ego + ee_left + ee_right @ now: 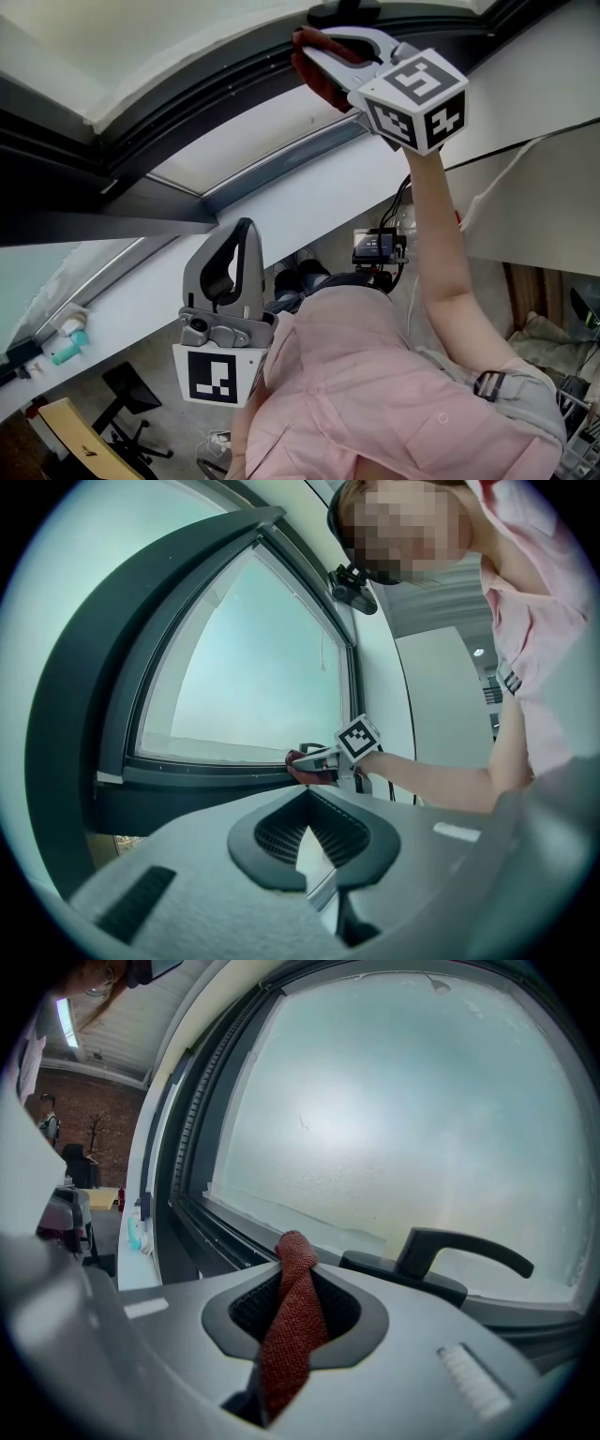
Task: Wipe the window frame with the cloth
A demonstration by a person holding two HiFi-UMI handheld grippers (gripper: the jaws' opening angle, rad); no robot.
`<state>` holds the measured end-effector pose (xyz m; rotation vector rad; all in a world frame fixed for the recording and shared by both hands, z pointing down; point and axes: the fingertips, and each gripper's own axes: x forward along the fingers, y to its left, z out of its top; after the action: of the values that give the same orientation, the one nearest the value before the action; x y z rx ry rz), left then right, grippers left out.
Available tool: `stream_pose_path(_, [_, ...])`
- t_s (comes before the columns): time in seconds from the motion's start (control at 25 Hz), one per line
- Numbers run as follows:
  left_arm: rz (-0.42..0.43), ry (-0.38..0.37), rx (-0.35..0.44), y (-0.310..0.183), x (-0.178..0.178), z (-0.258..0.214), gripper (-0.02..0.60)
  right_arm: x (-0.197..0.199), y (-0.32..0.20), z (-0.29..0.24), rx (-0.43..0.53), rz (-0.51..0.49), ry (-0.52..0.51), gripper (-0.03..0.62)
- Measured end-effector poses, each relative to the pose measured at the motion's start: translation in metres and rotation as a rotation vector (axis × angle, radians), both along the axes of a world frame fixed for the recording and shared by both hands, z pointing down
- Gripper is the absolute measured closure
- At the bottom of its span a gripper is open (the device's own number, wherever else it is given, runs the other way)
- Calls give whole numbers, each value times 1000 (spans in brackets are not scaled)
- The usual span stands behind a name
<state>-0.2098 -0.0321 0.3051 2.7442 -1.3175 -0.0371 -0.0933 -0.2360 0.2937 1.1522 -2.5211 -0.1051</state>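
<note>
Right gripper view: red cloth [289, 1340] clamped in right claw [296, 1274], at window frame [184, 1162]; left claw [308, 797] clenched, empty.

coarse-weave rust-red cloth [291, 1335], matt dark-grey window frame [217, 1239], frosted glass pane [394, 1101], smooth black handle [469, 1244], matt grey right gripper [295, 1288] shell, ribbed pads [251, 1307]

In your head view, the right gripper [305, 49] covers most of the cloth [321, 86]. Whether the cloth touches the window frame [187, 105] cannot be determined there. The window handle [342, 11] is cut off by the top edge. The small items [67, 345] on the sill [141, 309] are too small to identify. In your right gripper view, the cloth's lower end disappears between the jaws.
</note>
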Motion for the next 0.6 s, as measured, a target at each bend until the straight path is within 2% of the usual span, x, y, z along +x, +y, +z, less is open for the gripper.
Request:
stream_pose_path(0.16, [-3,15,-6,-1,-3,-4,584,-1,2,-4,0,4,2,528])
stream_pose_path(0.6, [33,20,7,-16,14,-8,584,26,-5,-3,-12,36,2,528])
